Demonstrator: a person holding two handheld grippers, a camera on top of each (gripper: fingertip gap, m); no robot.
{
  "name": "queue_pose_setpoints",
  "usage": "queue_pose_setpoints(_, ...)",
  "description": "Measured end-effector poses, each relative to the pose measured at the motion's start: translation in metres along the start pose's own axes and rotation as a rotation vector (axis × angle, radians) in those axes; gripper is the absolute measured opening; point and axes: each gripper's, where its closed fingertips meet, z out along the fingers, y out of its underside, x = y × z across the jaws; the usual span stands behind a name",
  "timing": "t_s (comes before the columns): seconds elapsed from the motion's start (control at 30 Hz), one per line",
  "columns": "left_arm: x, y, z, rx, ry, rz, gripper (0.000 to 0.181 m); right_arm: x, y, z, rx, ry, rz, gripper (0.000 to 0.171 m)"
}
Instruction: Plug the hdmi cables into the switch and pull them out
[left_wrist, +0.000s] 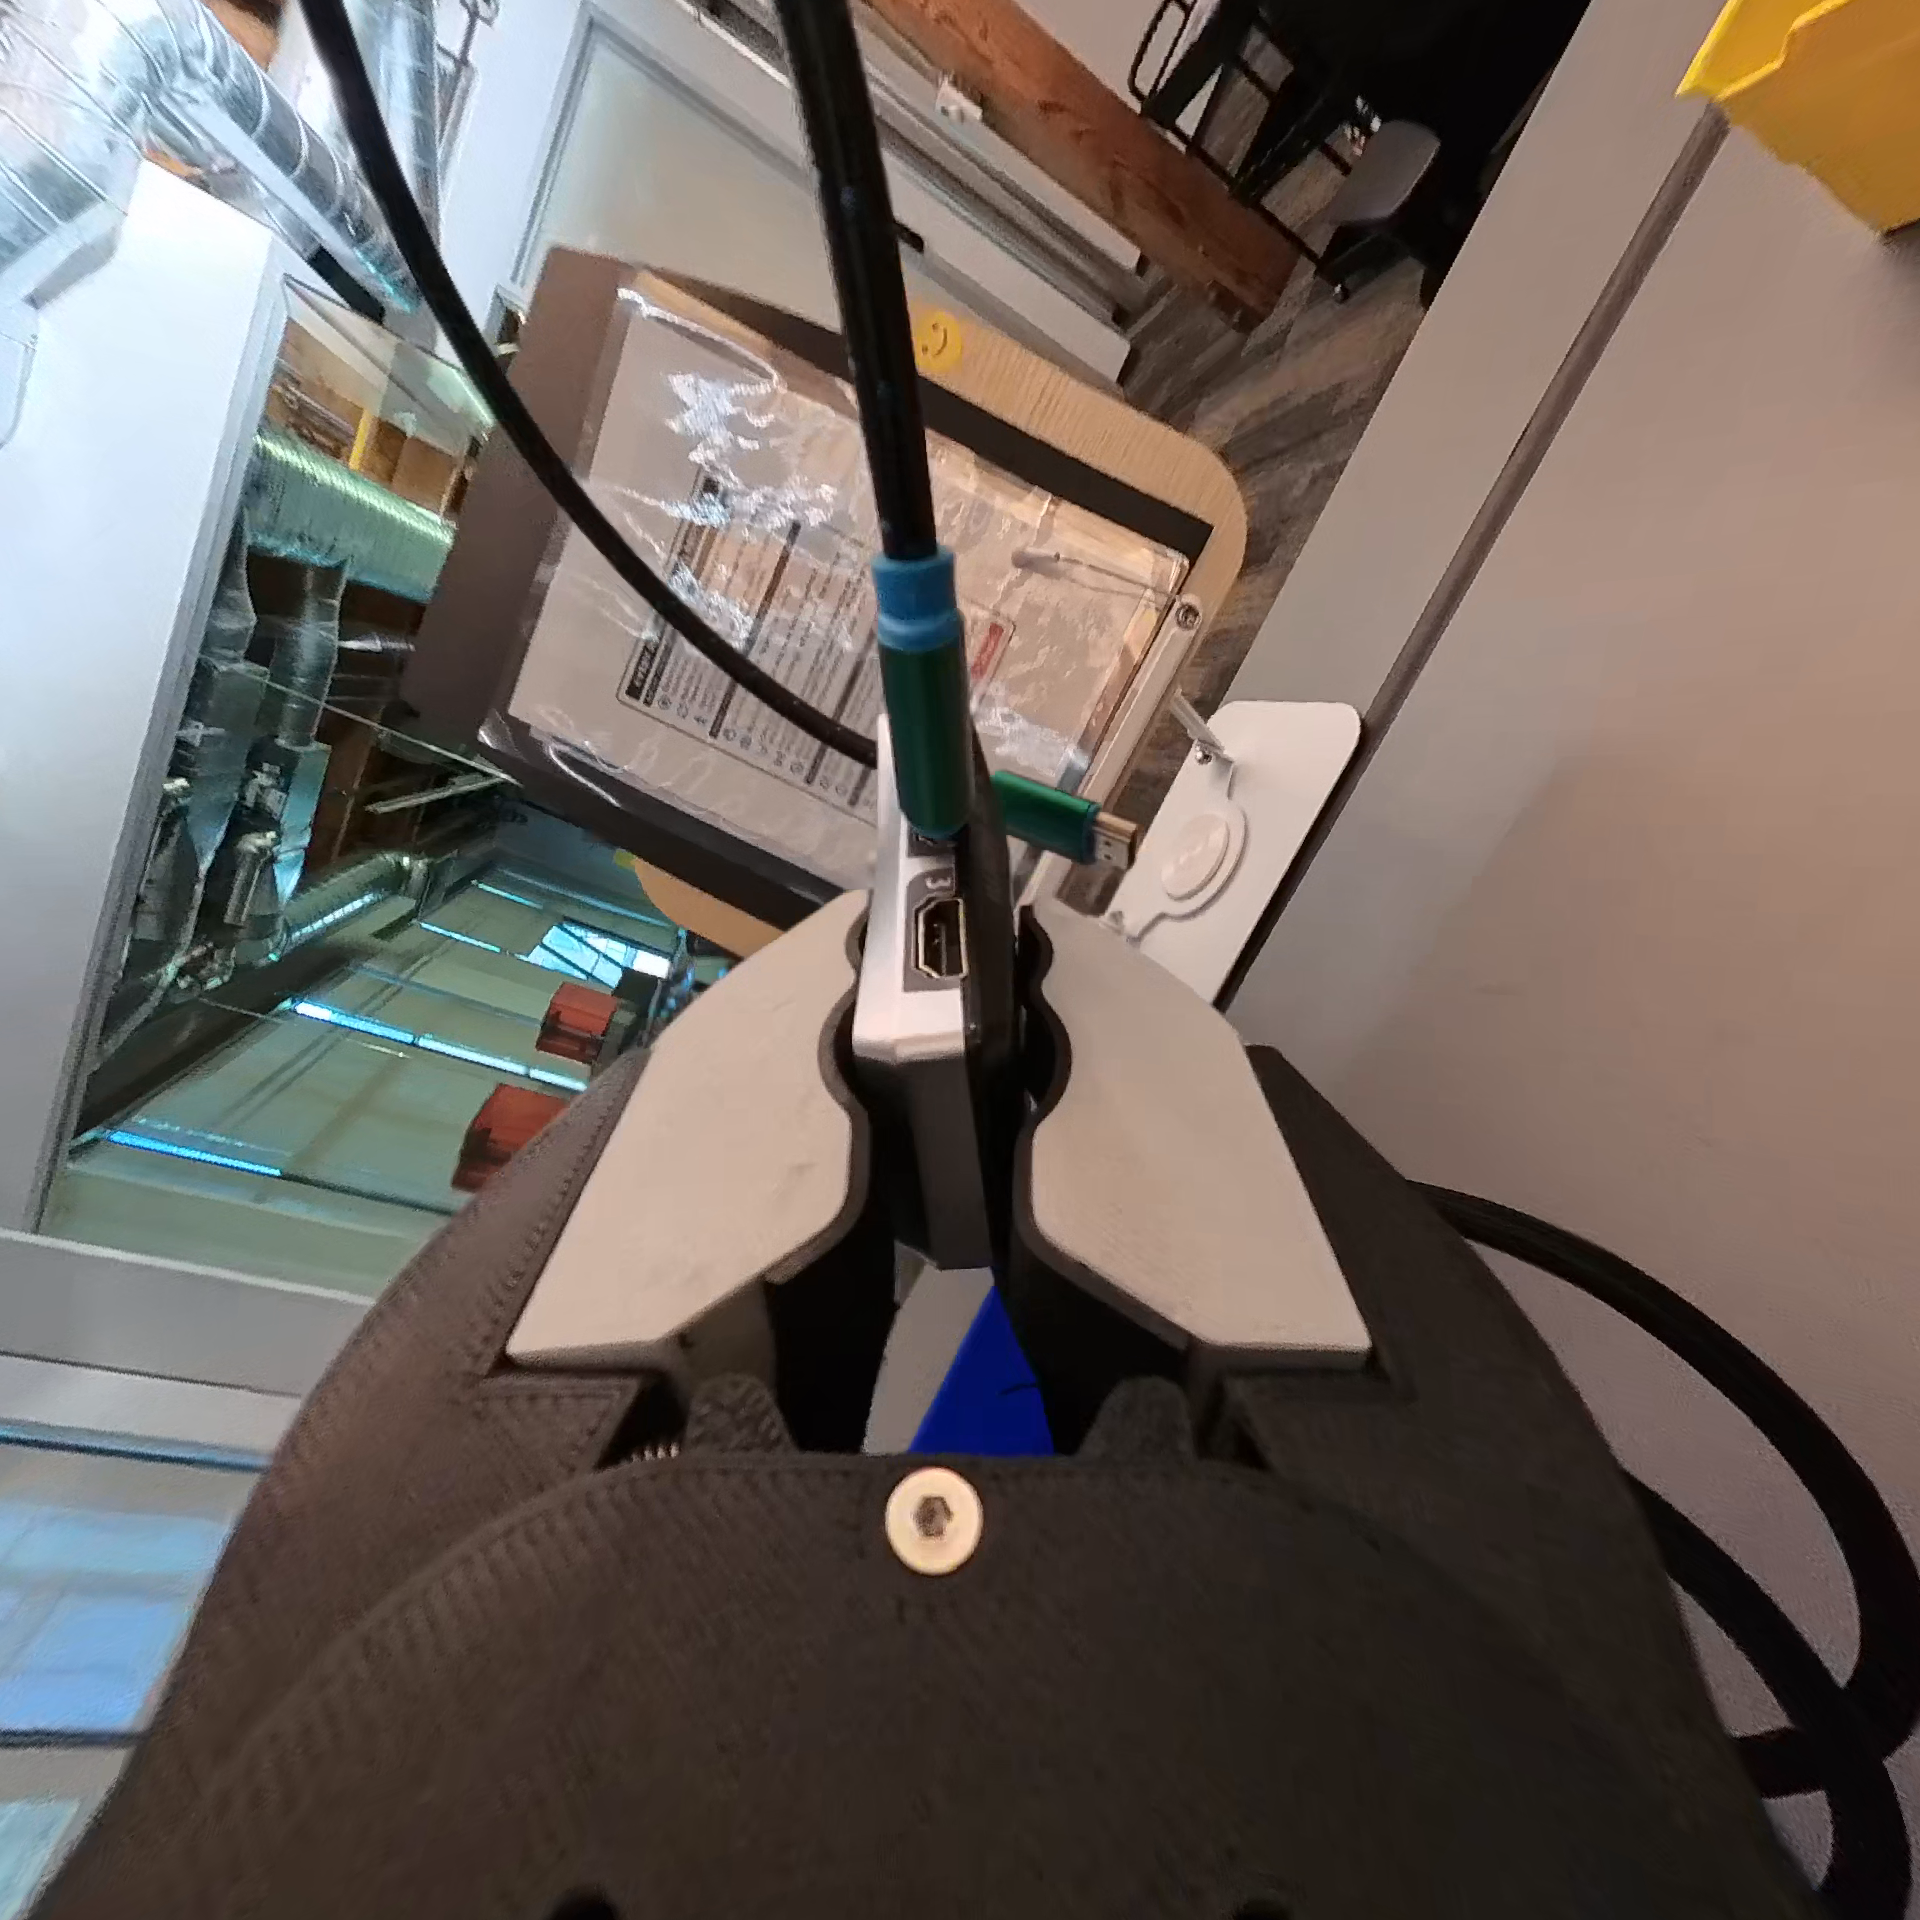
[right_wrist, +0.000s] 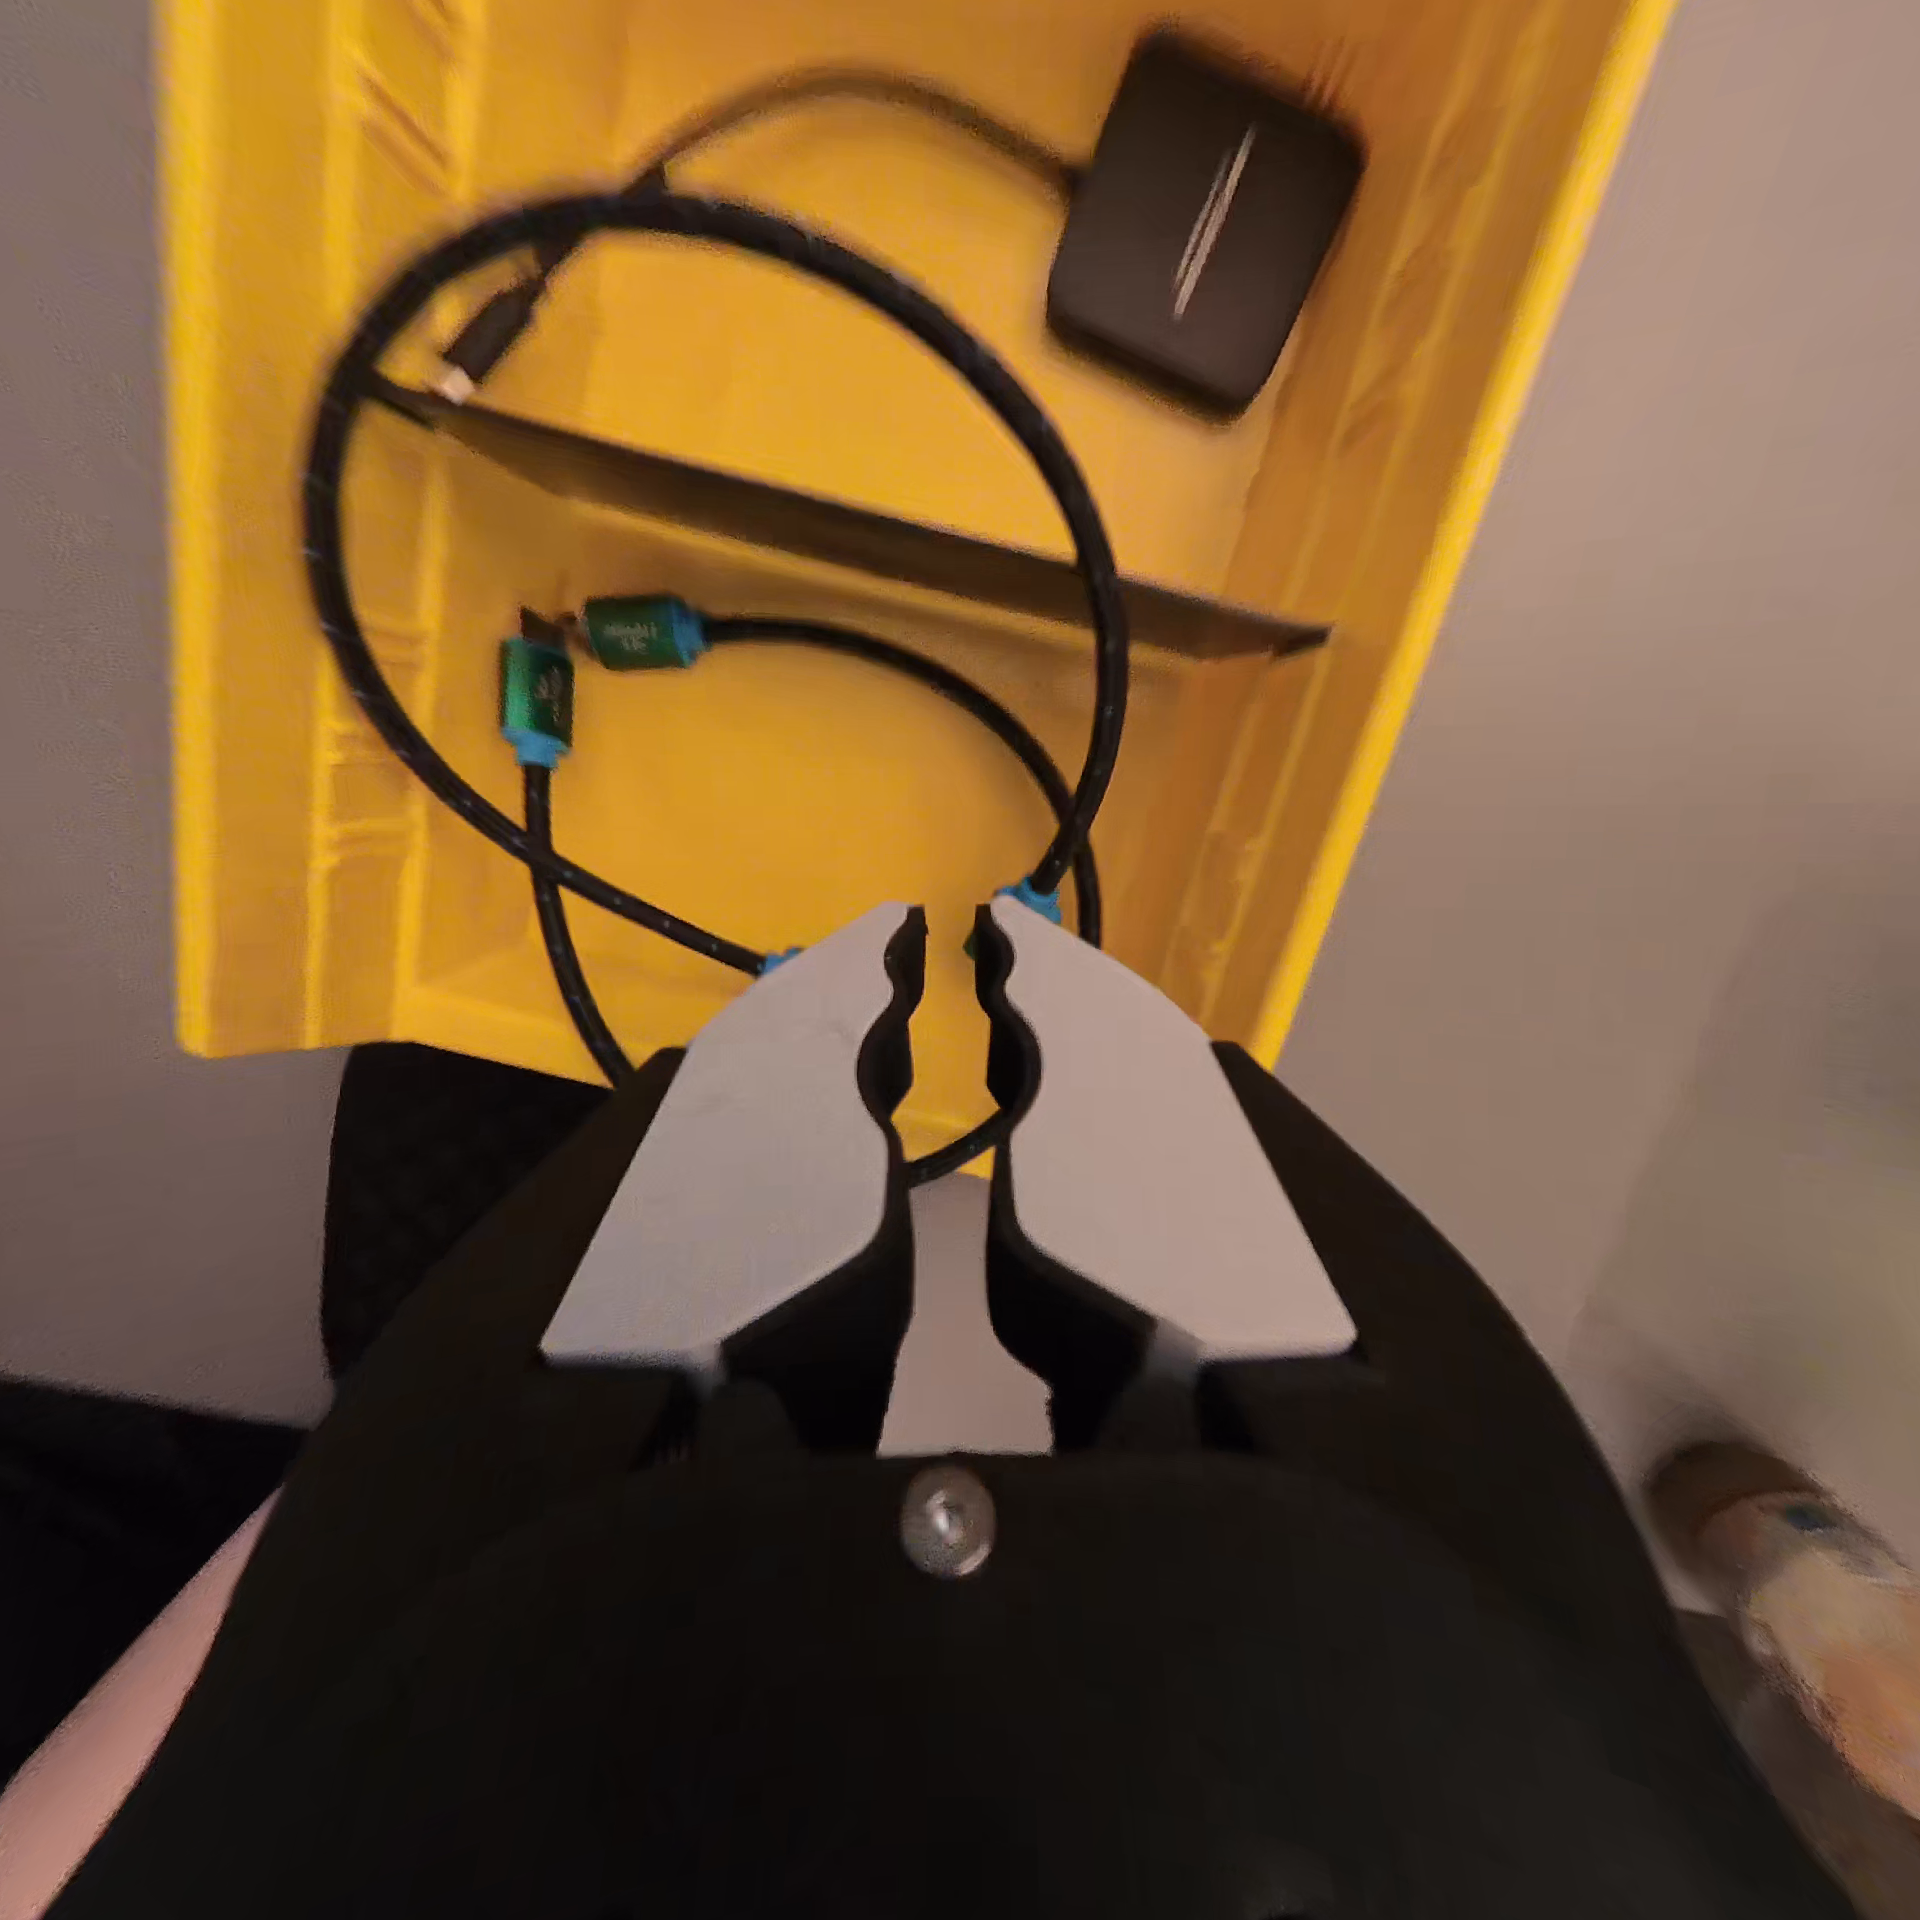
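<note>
While my left gripper (left_wrist: 940, 997) was lifted off the worktop (left_wrist: 1621, 790), its jaws were clamped on the HDMI switch (left_wrist: 920, 1039) — one grey finger on each flat side, an empty port facing the camera. One green-shelled HDMI plug (left_wrist: 920, 748) sat in the port beyond it, its black cable (left_wrist: 862, 312) rising out of frame. A second green plug (left_wrist: 1049, 821) hung loose just behind the switch, its metal tip bare and mated with nothing.

My right gripper (right_wrist: 951, 920) hovered over the near end of a yellow bin (right_wrist: 1351, 623), jaws narrowly parted and gripping nothing. Braided HDMI cables (right_wrist: 727, 223) lay coiled in the bin; two green plugs (right_wrist: 535, 691) rested tip to tip in the near compartment, and two blue collars peeked out beside my fingertips (right_wrist: 873, 935). A black box (right_wrist: 1205, 223) with a thin lead lay in the far compartment — the view was blurred.
</note>
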Motion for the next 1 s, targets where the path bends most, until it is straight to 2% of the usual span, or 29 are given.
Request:
queue_pose_setpoints(0.07, 0.002, -0.008, -0.002, 0.044, -0.014, 0.032, 0.022, -0.019, -0.025, -0.028, 0.158, 0.020, -0.091, 0.010)
queue_pose_setpoints(0.13, 0.002, -0.016, -0.003, 0.082, -0.046, 0.068, 0.022, -0.058, -0.060, -0.061, 0.369, -0.006, -0.271, 0.010)
queue_pose_setpoints(0.27, 0.003, -0.030, -0.006, 0.136, -0.130, 0.158, 0.022, -0.181, -0.117, -0.140, 0.960, -0.021, -0.791, 0.025)
queue_pose_setpoints(0.3, 0.003, -0.033, -0.007, 0.142, -0.149, 0.174, 0.023, -0.216, -0.119, -0.156, 1.095, -0.070, -0.894, 0.029)
queue_pose_setpoints(0.37, 0.004, -0.038, -0.008, 0.155, -0.176, 0.193, 0.022, -0.277, -0.117, -0.177, 1.295, -0.263, -0.967, 0.039)
queue_pose_setpoints(0.43, 0.004, -0.043, -0.010, 0.168, -0.201, 0.193, 0.023, -0.323, -0.112, -0.174, 1.334, -0.468, -0.994, 0.050)
queue_pose_setpoints(0.47, 0.003, -0.044, -0.010, 0.172, -0.214, 0.191, 0.023, -0.337, -0.114, -0.166, 1.326, -0.507, -0.992, 0.058)
queue_pose_setpoints(0.63, 0.006, -0.049, -0.009, 0.159, -0.253, 0.217, 0.022, -0.383, -0.116, -0.152, 1.327, -0.704, -0.887, 0.050)
queue_pose_setpoints(0.73, 0.016, -0.052, -0.004, 0.152, -0.251, 0.269, 0.022, -0.395, -0.116, -0.143, 1.299, -0.726, -0.871, 0.043)
queue_pose_setpoints(0.83, 0.027, -0.055, -0.001, 0.152, -0.227, 0.289, 0.022, -0.391, -0.121, -0.137, 1.326, -0.657, -0.873, 0.021)
queue_pose_setpoints(1.0, 0.032, -0.054, 0.003, 0.134, -0.213, 0.298, 0.022, -0.388, -0.123, -0.129, 1.266, -0.634, -0.884, 0.022)
